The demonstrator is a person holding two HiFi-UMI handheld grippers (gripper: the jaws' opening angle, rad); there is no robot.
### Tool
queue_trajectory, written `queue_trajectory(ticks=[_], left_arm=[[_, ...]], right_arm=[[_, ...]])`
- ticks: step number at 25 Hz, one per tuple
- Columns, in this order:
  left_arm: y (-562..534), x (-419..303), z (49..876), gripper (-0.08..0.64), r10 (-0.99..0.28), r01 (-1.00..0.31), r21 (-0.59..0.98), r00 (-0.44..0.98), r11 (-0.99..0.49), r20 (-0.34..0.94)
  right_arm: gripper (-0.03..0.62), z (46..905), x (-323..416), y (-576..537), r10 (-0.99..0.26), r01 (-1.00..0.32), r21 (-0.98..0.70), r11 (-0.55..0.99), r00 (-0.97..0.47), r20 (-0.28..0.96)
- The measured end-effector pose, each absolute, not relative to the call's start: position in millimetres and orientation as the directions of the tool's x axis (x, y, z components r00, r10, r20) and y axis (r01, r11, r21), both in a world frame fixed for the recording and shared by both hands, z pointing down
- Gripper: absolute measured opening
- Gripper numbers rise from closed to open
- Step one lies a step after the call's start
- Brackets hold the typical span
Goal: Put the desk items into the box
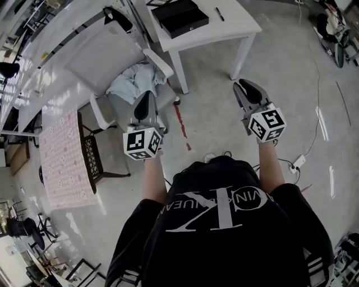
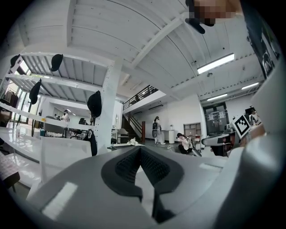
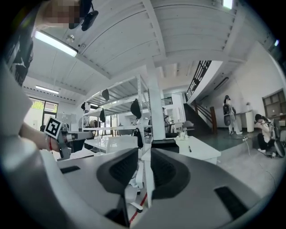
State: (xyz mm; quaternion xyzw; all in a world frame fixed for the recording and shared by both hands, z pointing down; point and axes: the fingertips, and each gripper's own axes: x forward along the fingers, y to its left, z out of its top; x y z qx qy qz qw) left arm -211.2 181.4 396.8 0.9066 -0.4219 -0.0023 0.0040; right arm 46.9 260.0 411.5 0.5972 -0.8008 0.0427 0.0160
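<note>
A black box (image 1: 179, 17) lies on the white table (image 1: 235, 25) at the far side, with a pen (image 1: 219, 14) to its right. In the right gripper view the same table (image 3: 201, 152) and pen (image 3: 189, 148) lie well ahead. Both grippers hang over bare floor, far short of the table. My left gripper (image 1: 144, 98) (image 2: 140, 152) is shut with its tips touching and nothing between them. My right gripper (image 1: 245, 85) (image 3: 144, 159) is open by a narrow gap and holds nothing.
A white chair (image 1: 101, 53) with a light cloth (image 1: 132, 81) on its seat stands just ahead of the left gripper. A table with a patterned cover (image 1: 64, 160) is at the left. A power strip (image 1: 297, 162) and cables lie on the floor at the right.
</note>
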Motion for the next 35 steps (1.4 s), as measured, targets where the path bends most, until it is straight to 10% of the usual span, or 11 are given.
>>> queue_trajectory(ticks=[35], left_arm=[[39.6,-109.2,413.5,-0.005,-0.703,-0.704,0.039,0.710,-0.709,0.039]], right_arm=[[0.057,424.7,119.1,126.9,-0.957,-0.963,-0.089,0.256,-0.266,0.118]])
